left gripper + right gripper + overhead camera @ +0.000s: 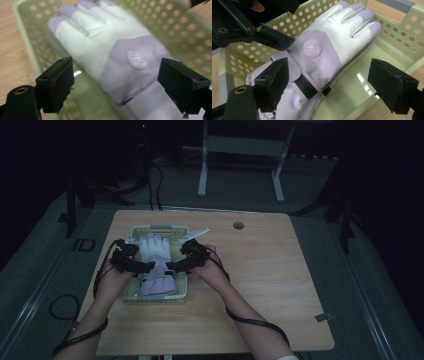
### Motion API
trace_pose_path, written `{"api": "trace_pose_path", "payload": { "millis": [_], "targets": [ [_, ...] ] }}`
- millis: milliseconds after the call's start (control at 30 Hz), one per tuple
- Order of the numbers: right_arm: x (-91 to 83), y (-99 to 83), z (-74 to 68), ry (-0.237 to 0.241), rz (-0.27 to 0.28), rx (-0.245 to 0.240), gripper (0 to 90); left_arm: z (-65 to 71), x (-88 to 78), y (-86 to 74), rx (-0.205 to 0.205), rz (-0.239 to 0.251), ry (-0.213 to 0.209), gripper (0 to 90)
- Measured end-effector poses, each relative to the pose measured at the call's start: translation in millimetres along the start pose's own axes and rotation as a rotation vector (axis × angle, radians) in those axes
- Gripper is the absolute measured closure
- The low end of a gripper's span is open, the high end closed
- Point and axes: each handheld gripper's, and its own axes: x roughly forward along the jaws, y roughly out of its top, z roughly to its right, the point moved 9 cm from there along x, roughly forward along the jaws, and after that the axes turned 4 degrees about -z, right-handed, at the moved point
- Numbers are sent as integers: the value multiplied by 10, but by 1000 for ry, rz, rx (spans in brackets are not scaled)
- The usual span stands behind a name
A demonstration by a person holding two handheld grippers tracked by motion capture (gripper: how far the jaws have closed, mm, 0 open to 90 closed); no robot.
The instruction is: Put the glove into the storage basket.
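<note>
Dim lab, lone wooden table [260,285], metal stand legs [240,165]

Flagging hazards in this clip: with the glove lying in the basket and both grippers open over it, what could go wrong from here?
1. The glove fills the basket and its cuff rides over the near wall, so it may slide out.
2. The left gripper and right gripper hang open close above the cuff; a jaw could snag the black strap.
3. The light basket could shift on the table if bumped.
</note>
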Motion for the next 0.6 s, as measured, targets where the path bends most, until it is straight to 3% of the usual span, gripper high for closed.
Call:
{"api": "trace_pose_path", "payload": {
  "millis": [100,167,300,600],
  "targets": [
    [-45,-27,14,3,-6,-23,167,152,-20,26,15,17,-34,143],
    [-77,-38,35,1,-2,-26,167,176,-24,31,16,20,-38,143],
    [-134,-67,70,-3,0,-29,167,294,-60,76,-24,60,-98,143],
    [-307,-165,220,-20,14,-16,166,573,-132,182,-12,118,-149,143]
  ]
}}
